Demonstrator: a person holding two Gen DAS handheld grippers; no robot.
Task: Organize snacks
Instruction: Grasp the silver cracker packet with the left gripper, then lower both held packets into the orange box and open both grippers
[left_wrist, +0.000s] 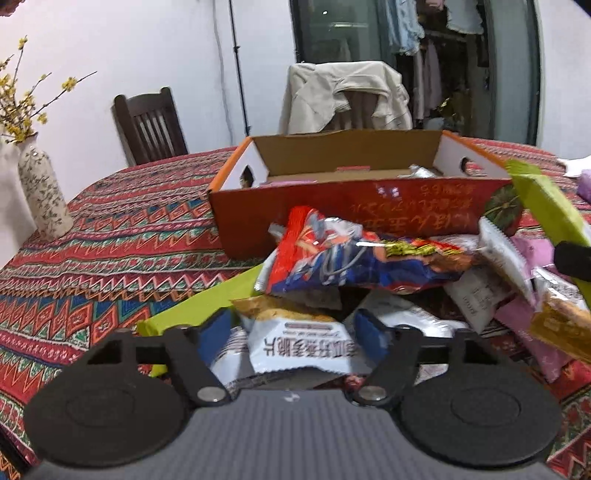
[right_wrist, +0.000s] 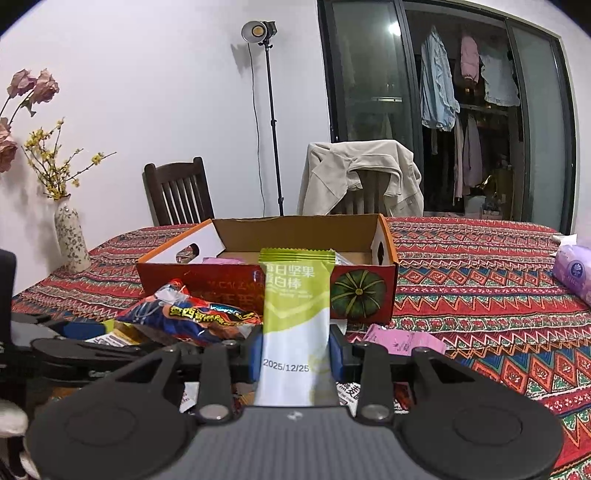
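Note:
An orange cardboard box (left_wrist: 332, 210) stands open on the patterned tablecloth, with a few packets inside; it also shows in the right wrist view (right_wrist: 221, 280). A heap of snack packets lies in front of it, topped by a red and blue bag (left_wrist: 343, 254), also seen in the right wrist view (right_wrist: 192, 314). My left gripper (left_wrist: 295, 332) is open, its fingers on either side of a white packet (left_wrist: 299, 347) in the heap. My right gripper (right_wrist: 297, 354) is shut on a green and white nut bar (right_wrist: 295, 314), held upright before the box; the bar shows at the right in the left wrist view (left_wrist: 546, 199).
A flowered vase (left_wrist: 44, 192) with yellow sprigs stands at the table's left edge. A purple tissue pack (right_wrist: 574, 273) lies at the right. Pink packets (right_wrist: 402, 339) lie right of the heap. Two chairs (right_wrist: 177, 192) stand behind the table, one draped with a jacket.

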